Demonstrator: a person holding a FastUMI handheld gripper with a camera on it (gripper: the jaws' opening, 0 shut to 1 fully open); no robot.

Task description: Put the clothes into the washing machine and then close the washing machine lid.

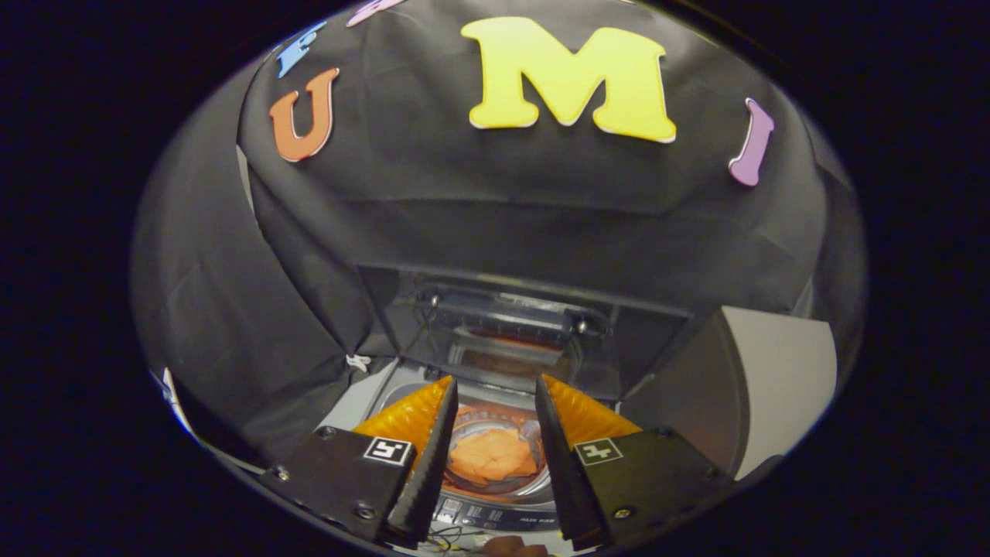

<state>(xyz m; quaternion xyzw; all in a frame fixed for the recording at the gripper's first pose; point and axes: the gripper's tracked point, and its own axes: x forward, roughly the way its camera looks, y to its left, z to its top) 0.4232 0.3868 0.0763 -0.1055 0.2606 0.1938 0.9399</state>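
Gripper view: gripper open, empty; one orange garment inside one washing machine.

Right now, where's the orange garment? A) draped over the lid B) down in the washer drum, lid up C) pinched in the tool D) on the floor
B: the orange garment lies in the drum of the washing machine, seen through the gap of the open, empty tool, with the lid raised behind.

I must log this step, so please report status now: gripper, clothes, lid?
Gripper open, holding nothing, above the washing machine. Orange clothes already in the drum, seen between the fingers. Lid up, beyond the fingers, not yet closed. Nothing blocks it.
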